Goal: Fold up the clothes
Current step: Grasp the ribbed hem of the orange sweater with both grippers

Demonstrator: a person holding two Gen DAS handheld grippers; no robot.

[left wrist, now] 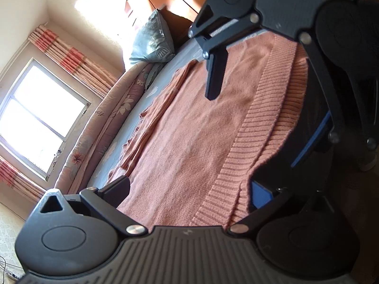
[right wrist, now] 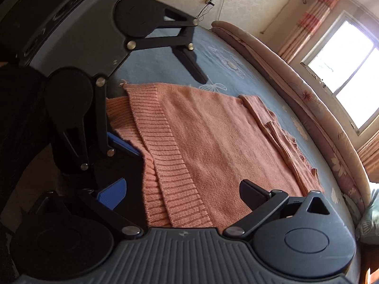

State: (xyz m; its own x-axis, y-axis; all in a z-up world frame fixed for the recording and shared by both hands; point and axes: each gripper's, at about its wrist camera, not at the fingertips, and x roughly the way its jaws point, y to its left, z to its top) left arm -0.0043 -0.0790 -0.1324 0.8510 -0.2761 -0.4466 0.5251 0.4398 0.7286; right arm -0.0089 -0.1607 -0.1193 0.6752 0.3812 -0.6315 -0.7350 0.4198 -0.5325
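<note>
Blue floral bedsheet under a pink knit sweater, sunlit window beyond, both claws agape.

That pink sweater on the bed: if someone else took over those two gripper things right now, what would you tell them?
Left gripper: open, empty, fingers straddling the ribbed hem.
Right gripper: open, empty, also at the hem, further along it.
Pink knit sweater: spread flat on the blue floral bedsheet, ribbed hem hanging over the near bed edge, sleeve already folded in along the far side.
Done: sweater laid out, sleeve tucked.
Left: probably grip the hem with both grippers and fold the body up toward the far side, then tidy.
</note>
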